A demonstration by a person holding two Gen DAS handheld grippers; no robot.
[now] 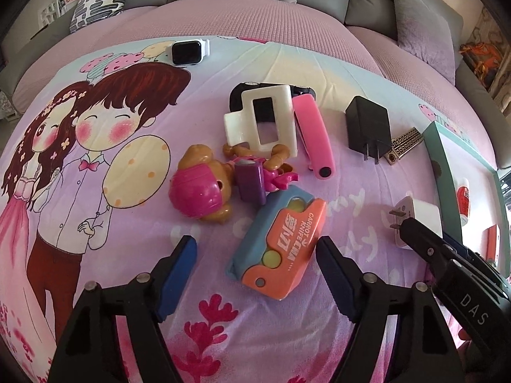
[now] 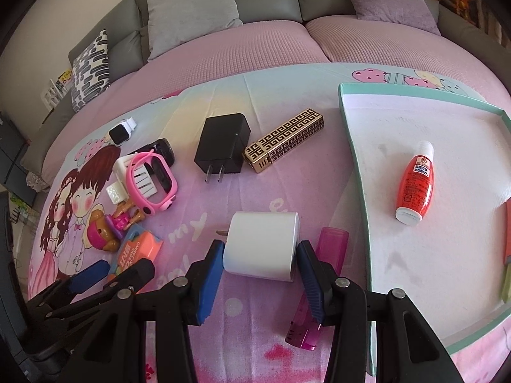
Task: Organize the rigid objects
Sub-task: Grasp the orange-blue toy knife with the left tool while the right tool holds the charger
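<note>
On the bed's cartoon-printed sheet [image 2: 223,198] lie two plug chargers, one black charger [image 2: 222,143] and one white charger [image 2: 262,245]; one gold-patterned lighter case [image 2: 284,138]; one magenta lighter [image 2: 319,284]; one orange carrot knife toy [image 1: 278,242]; one pink-capped bear figure [image 1: 201,191]; one white hair claw [image 1: 262,121]; one pink watch [image 2: 153,185]; one black watch [image 2: 161,153] under the claw; and one white-strapped smartwatch [image 1: 190,50] well apart near the sheet's far edge. One teal-rimmed tray [image 2: 354,172] stands at the right and holds one red bottle [image 2: 414,185], with an orange object cut off at its right edge. The right hand-held gripper [image 2: 260,268] has its blue pads on both sides of the white charger, touching its flanks, so it appears to be gripping it on the sheet just left of the tray's near wall; the magenta lighter lies just beside the right finger. The left hand-held gripper [image 1: 255,255] stands moderately wide, its fingers [image 1: 179,271] either side of the carrot knife toy without touching it. The toys, claw and watches crowd together in one cluster, some overlapping. Open sheet remains between the black charger and the white charger and along the near edge below both grippers; most of the tray floor is bare.
</note>
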